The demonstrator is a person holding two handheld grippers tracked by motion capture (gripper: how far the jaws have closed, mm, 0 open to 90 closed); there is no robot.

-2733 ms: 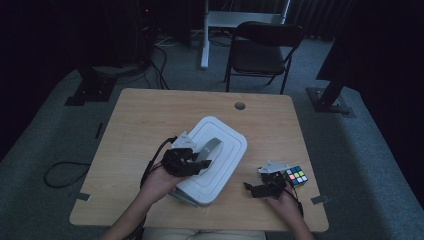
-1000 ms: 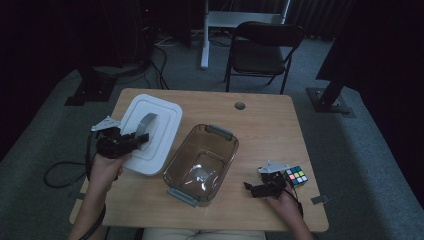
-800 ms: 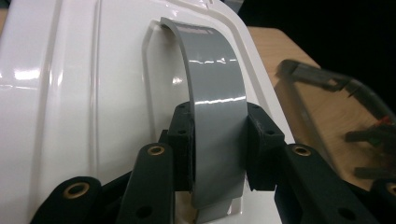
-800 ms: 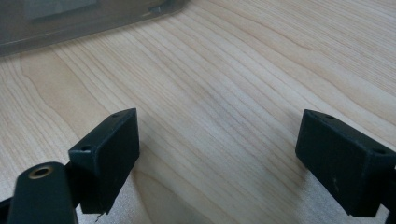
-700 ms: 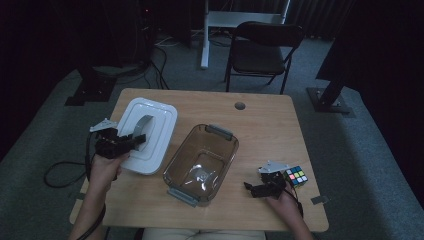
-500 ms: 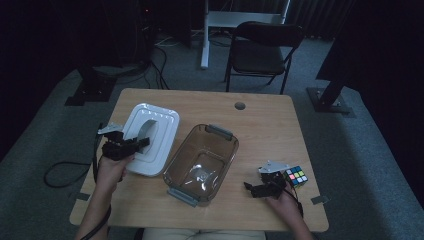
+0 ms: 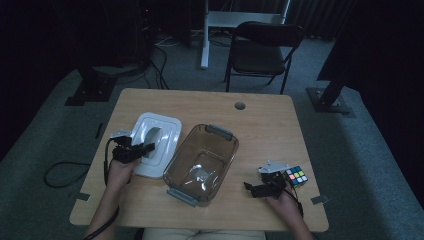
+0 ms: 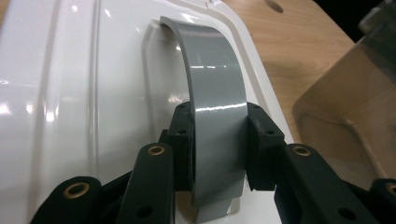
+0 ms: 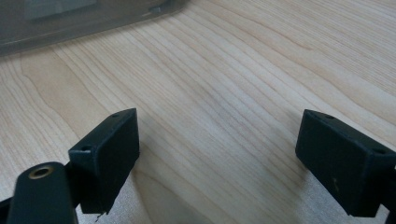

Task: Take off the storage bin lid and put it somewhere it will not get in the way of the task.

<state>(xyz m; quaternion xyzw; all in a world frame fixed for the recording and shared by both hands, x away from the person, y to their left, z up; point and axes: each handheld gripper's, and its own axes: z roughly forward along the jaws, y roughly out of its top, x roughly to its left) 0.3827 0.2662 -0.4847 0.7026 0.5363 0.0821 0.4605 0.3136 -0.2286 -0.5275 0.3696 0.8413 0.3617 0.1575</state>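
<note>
your left gripper (image 8: 218, 140) is clamped on the grey handle (image 8: 215, 93) of the white lid (image 7: 156, 142), and the lid lies near the left edge of the table (image 7: 270, 115), just beside the clear container (image 7: 202, 162). if you pull your hand away before the jaws let go, the lid may be dragged toward that edge or knock the container. if you lift it again, the smooth handle could slip between the pads and the lid would tilt.

your left hand (image 7: 120, 170) reaches forward, with the gripper pointing across the lid. your right gripper (image 7: 265, 187) rests low near the front right corner, jaws wide apart over bare wood, just beside the colour cube (image 7: 296, 176).
</note>
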